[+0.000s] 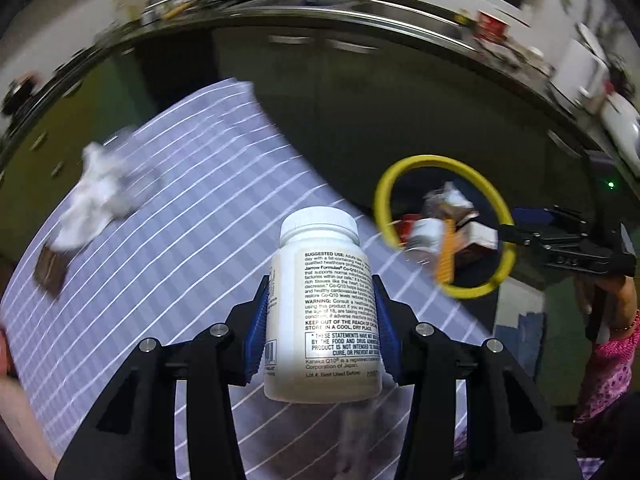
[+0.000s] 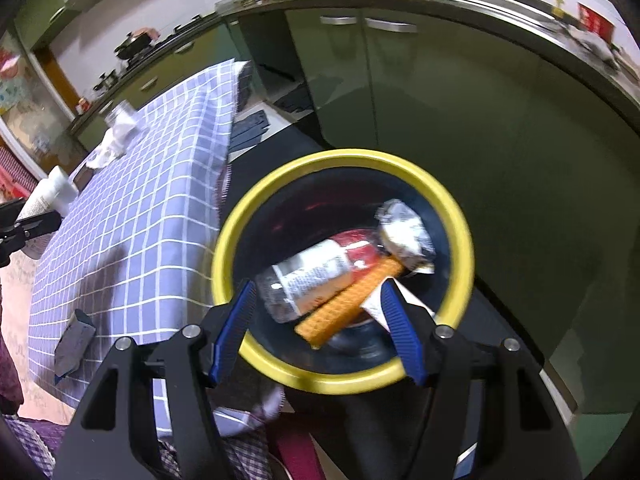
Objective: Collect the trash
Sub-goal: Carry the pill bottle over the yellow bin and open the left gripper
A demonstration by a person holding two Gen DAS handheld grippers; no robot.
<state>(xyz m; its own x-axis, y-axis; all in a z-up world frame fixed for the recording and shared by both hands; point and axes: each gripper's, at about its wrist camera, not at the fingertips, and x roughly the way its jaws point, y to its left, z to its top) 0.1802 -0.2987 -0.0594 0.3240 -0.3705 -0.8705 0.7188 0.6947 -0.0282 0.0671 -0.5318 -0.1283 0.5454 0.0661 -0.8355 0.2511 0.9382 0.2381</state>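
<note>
The yellow-rimmed bin (image 2: 440,200) holds a clear bottle (image 2: 308,280), an orange wafer pack (image 2: 348,304) and a foil wrapper (image 2: 404,232). The left gripper (image 1: 322,320) pinches a white pill bottle (image 1: 320,304) upright above the checked tablecloth (image 1: 192,240). The right gripper (image 2: 320,332) hangs spread over the bin. Crumpled paper (image 1: 96,196) lies on the cloth; green cabinets (image 2: 440,100) stand behind.
</note>
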